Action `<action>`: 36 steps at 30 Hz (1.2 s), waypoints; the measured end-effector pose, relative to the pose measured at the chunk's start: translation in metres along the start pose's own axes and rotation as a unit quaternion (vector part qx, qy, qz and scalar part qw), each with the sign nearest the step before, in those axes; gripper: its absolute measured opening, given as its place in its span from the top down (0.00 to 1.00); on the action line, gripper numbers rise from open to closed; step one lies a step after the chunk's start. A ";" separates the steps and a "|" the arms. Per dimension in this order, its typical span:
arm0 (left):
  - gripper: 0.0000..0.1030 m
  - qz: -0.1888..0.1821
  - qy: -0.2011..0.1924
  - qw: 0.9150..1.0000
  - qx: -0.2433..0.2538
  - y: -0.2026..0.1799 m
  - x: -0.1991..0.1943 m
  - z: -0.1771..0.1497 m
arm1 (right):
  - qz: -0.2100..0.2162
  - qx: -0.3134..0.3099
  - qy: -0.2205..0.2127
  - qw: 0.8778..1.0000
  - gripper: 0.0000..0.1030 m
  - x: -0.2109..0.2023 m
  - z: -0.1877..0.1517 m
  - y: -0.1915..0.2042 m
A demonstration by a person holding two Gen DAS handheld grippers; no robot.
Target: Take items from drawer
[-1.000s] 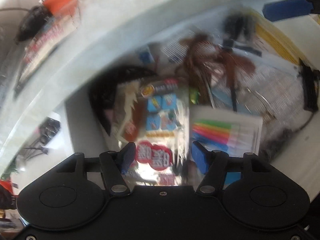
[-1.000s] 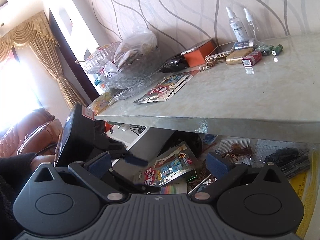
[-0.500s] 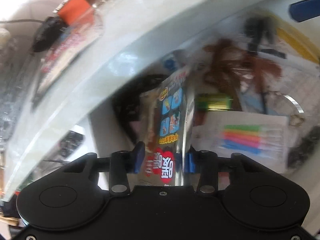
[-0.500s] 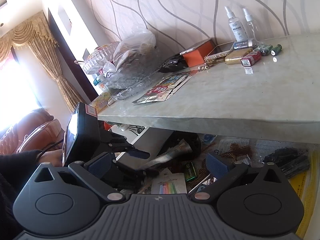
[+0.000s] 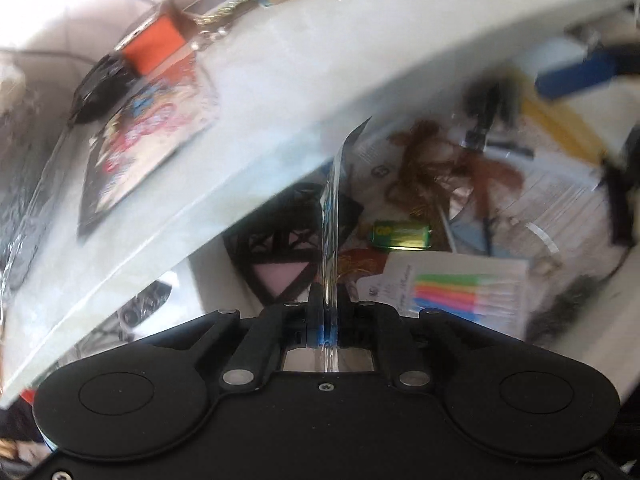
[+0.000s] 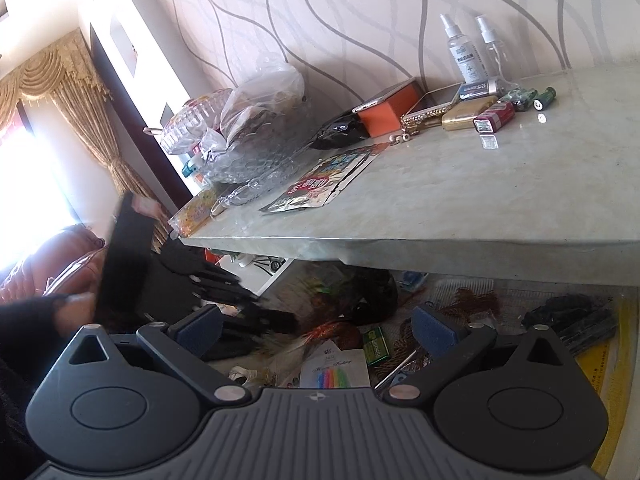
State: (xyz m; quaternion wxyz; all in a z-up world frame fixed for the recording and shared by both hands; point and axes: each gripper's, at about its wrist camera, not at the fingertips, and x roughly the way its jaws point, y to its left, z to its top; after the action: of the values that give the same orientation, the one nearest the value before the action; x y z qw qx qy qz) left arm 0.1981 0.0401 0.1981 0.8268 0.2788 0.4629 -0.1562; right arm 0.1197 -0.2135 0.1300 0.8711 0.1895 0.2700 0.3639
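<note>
1. Marble surface (image 6: pixel 500 184) is spanning the top of both views, carrying a foil snack packet (image 6: pixel 320 182), an orange box (image 6: pixel 390 110), spray bottles (image 6: pixel 466 50), batteries and small boxes. One packet like the gripped one is already lying up there; who put it there can't be told.
2. Drawer (image 5: pixel 592 280) is sitting open under the surface edge, holding plenty of clutter: a black patterned pouch (image 5: pixel 276 256), brown tassel cord (image 5: pixel 444 168), papers, and black items at the right.
3. Left tool (image 5: pixel 325 312) is hovering over the drawer with both pads clamped shut on a foil packet (image 5: pixel 332 216). The packet is standing edge-on, rising from the pads toward the surface edge, clear of the clutter below as far as the blur shows.
4. Right tool (image 6: pixel 318 324) is idling with pads spread wide, gripping nothing, pointing at the drawer front.
5. Candle pack (image 5: pixel 452 288) with coloured sticks is lying flat in the drawer just right of the left tool.
6. Green battery (image 5: pixel 402 234) is lying beside the candle pack, also in the drawer.
7. Progress judgement: one item is in the grip and coming out, and much is remaining inside (candle pack, battery, pouch, cord, papers). Mid-task, looks like; the gripped packet is needing a spot on the surface beside the other packet.
</note>
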 end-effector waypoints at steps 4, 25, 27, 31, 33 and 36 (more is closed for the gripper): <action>0.95 -0.012 0.000 1.000 -0.006 0.008 -0.025 0.008 | -0.003 0.005 0.002 1.000 0.00 0.001 0.001 -0.002; 0.85 0.162 -0.006 0.984 -0.078 0.079 0.055 0.134 | -0.021 0.039 -0.007 0.999 0.00 -0.001 0.002 -0.013; 0.64 0.130 -0.014 0.987 -0.094 0.076 0.055 0.135 | -0.024 0.046 -0.006 0.999 0.00 0.000 0.003 -0.016; 0.39 0.079 -0.049 0.988 -0.124 0.069 0.046 0.129 | -0.022 0.057 0.000 0.998 0.00 0.001 0.003 -0.020; 0.38 0.059 -0.082 0.985 -0.141 0.064 0.035 0.119 | -0.015 0.054 0.001 0.998 0.00 0.000 0.003 -0.019; 0.29 -0.007 -0.107 0.985 -0.135 0.043 0.022 0.093 | 0.014 0.031 0.003 0.999 0.00 -0.003 0.001 -0.011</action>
State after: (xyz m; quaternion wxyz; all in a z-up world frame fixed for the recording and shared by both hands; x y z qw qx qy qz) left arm 0.2950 0.0181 0.2323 0.9004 0.1431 0.3909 -0.1265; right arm 0.1246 -0.2232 0.1255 0.8588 0.2191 0.2807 0.3683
